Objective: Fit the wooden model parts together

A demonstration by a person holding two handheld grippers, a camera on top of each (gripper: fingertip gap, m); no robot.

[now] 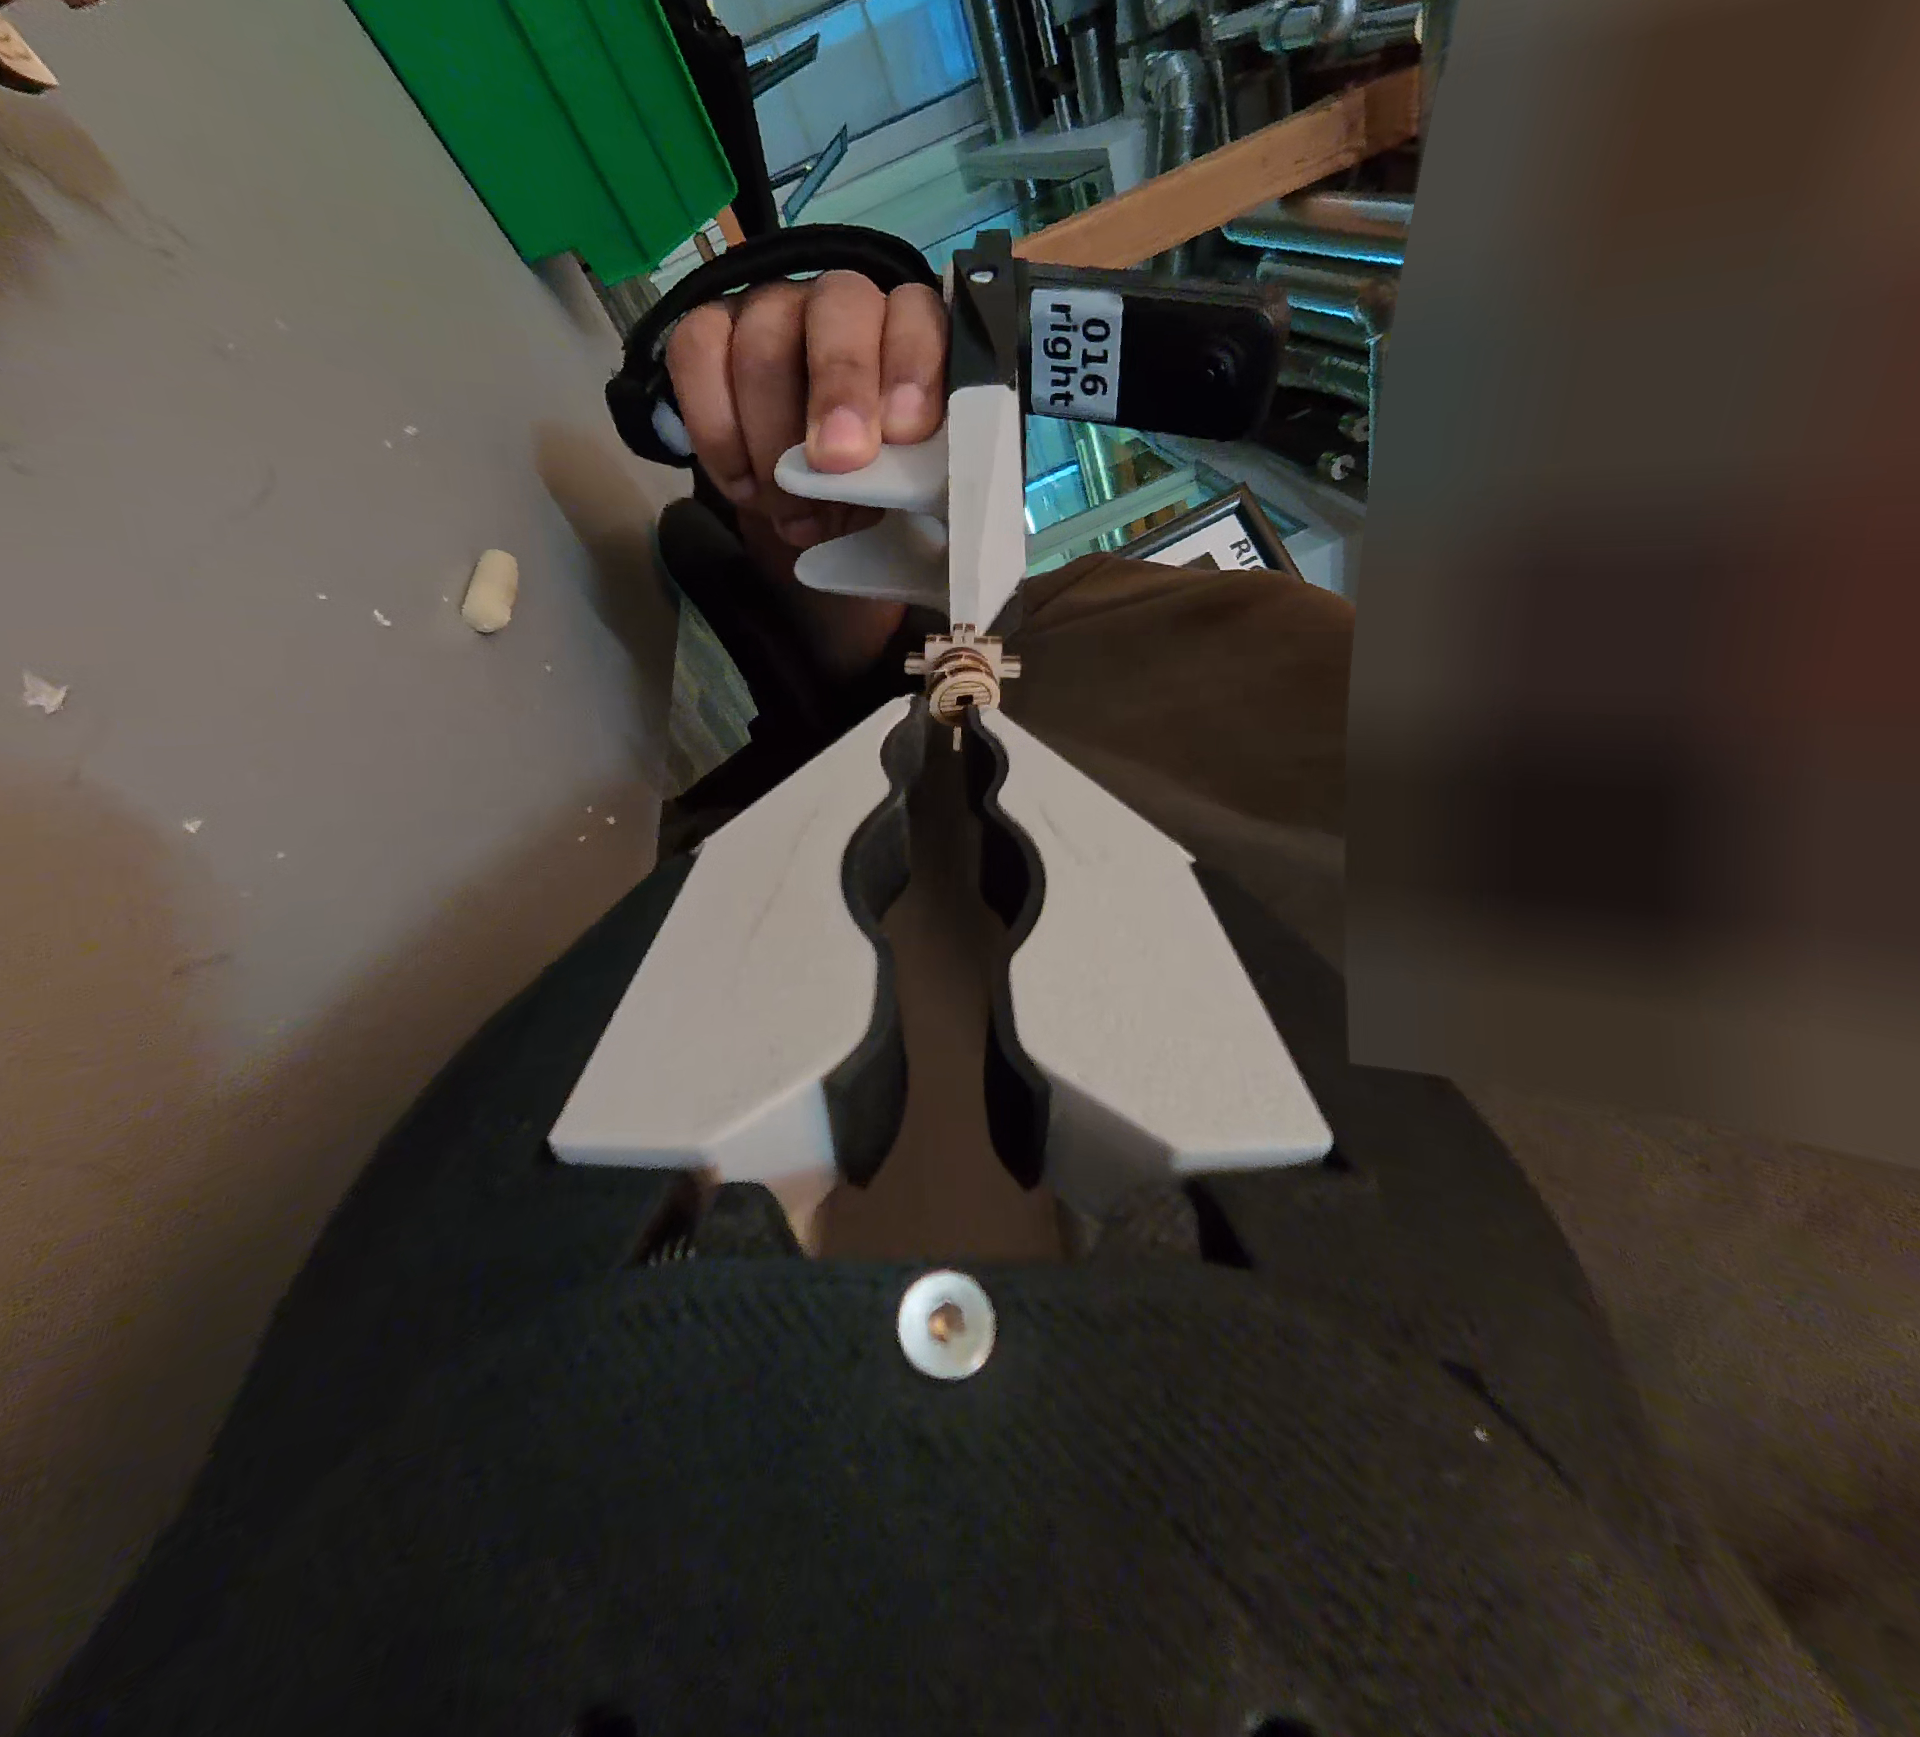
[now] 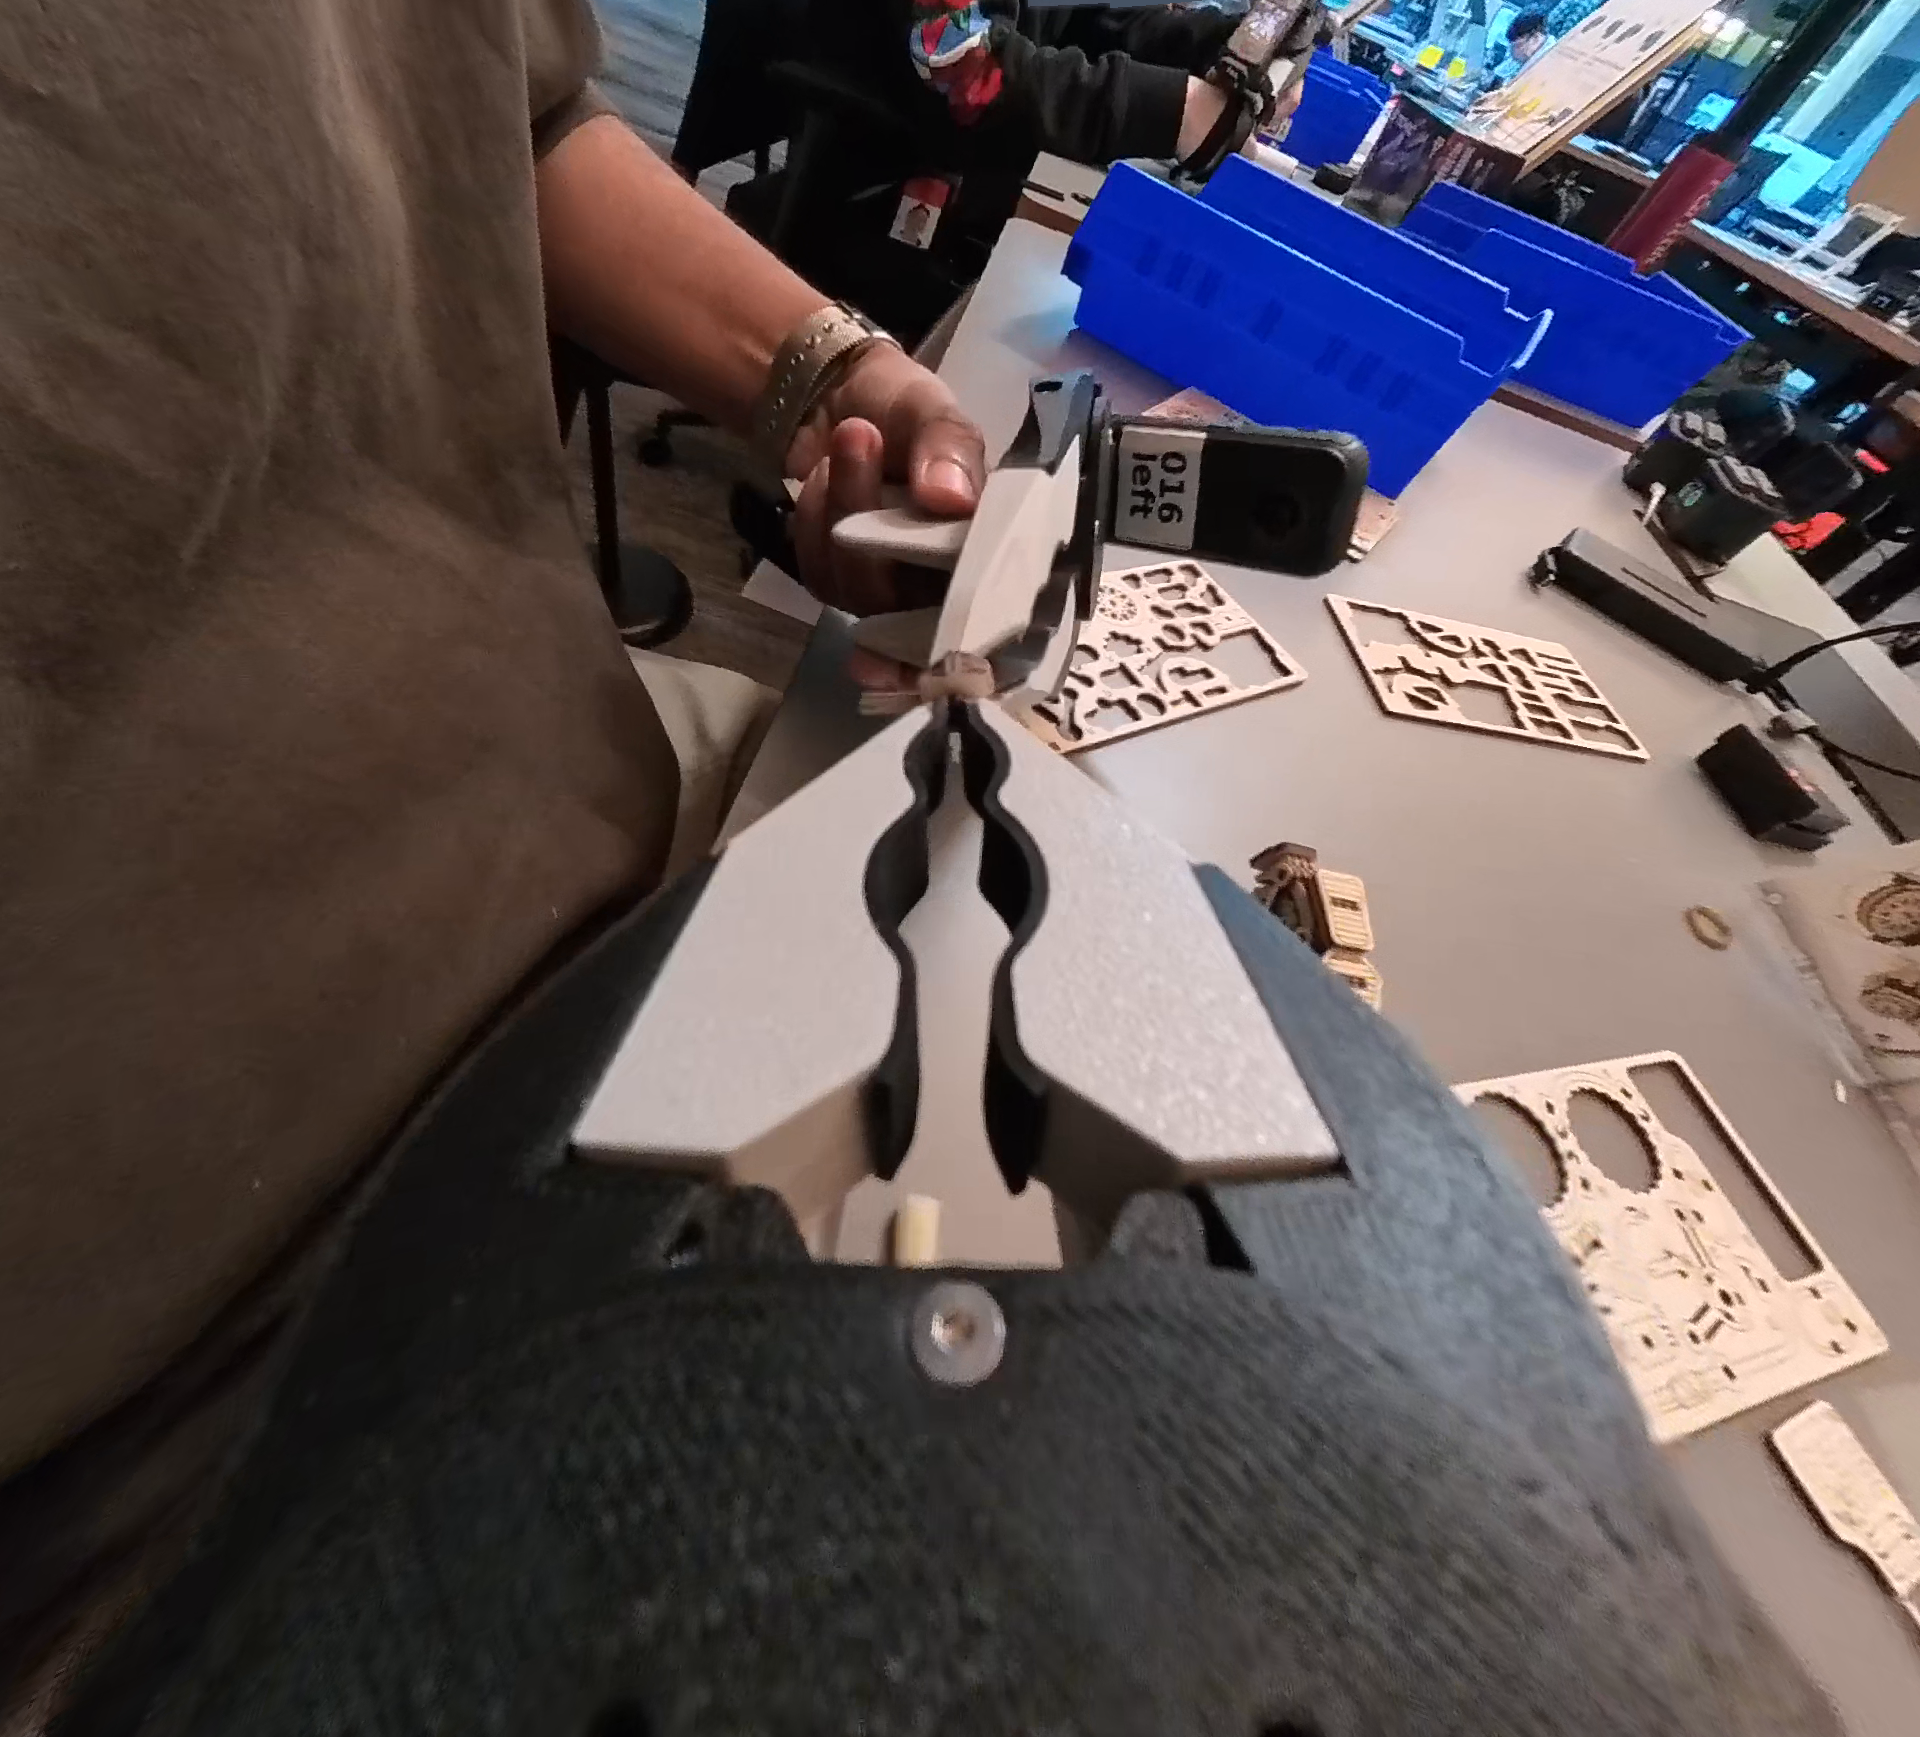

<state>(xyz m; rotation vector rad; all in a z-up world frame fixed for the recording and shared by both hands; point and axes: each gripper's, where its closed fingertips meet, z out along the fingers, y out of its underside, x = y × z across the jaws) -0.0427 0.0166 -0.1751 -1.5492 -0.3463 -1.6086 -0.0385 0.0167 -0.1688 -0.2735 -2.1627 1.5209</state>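
A small wooden sub-assembly (image 1: 961, 677) of a round stacked part and a notched flat part hangs in the air between my two grippers, which meet tip to tip. My left gripper (image 1: 951, 729) is shut on the thin end of the round part. My right gripper (image 1: 977, 619) faces it from the far side, shut on the notched part. In the right wrist view my right gripper (image 2: 951, 729) is shut on the wooden sub-assembly (image 2: 951, 681), with the left gripper (image 2: 968, 661) pressed against it from beyond. The joint itself is too small to make out.
Punched-out wooden sheets (image 2: 1174, 648) (image 2: 1475, 679) (image 2: 1683, 1240) lie on the grey table (image 2: 1351, 814). A partly built wooden model (image 2: 1314, 908) stands near my right gripper. Blue bins (image 2: 1299, 305) stand behind, and a green bin (image 1: 499, 25) on the other side. Another person sits further along. Left and right tips are no more than a few centimetres apart.
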